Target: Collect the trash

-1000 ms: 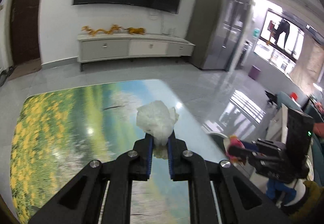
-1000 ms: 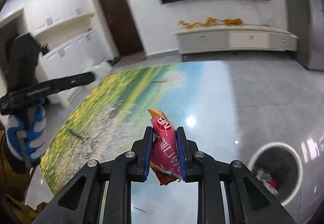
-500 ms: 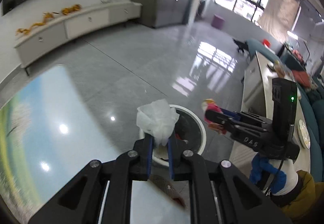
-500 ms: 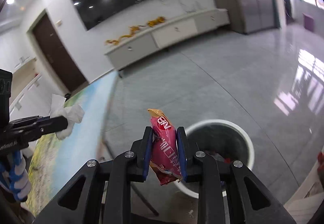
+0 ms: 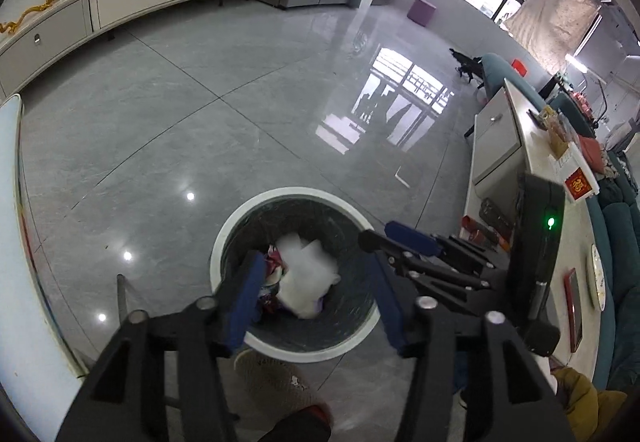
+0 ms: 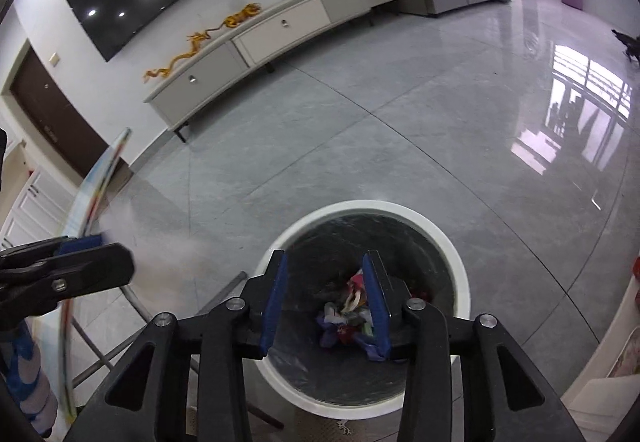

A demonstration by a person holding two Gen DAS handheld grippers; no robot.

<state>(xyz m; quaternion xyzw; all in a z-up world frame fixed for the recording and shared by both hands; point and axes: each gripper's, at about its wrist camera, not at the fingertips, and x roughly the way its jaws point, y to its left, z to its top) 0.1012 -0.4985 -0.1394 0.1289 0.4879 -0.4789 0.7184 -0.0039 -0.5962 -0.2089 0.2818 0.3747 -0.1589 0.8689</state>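
A round bin with a white rim (image 5: 296,193) and a dark liner stands on the floor right below both grippers. My left gripper (image 5: 316,298) hangs over it with its jaws opening, and a white crumpled tissue (image 5: 306,282), blurred, drops free between them into the bin. My right gripper (image 6: 325,298) is over the same bin (image 6: 368,204), jaws opening with nothing between them. Mixed coloured trash (image 6: 348,318) lies at the bottom; I cannot pick out the red snack wrapper in it. Each gripper shows in the other's view: the right gripper (image 5: 384,236), the left gripper (image 6: 92,252).
The glossy table's edge (image 5: 8,202) runs along the left, with its metal legs (image 6: 136,306) close to the bin. A person's slipper (image 5: 276,378) is by the bin's near side. A white counter (image 5: 536,162) with small items stands on the right. Grey tiled floor (image 6: 400,122) stretches beyond.
Both grippers swung off the table and down over the bin. The left let go of the tissue, now falling in. The right let go of the red snack wrapper, now gone from its jaws.
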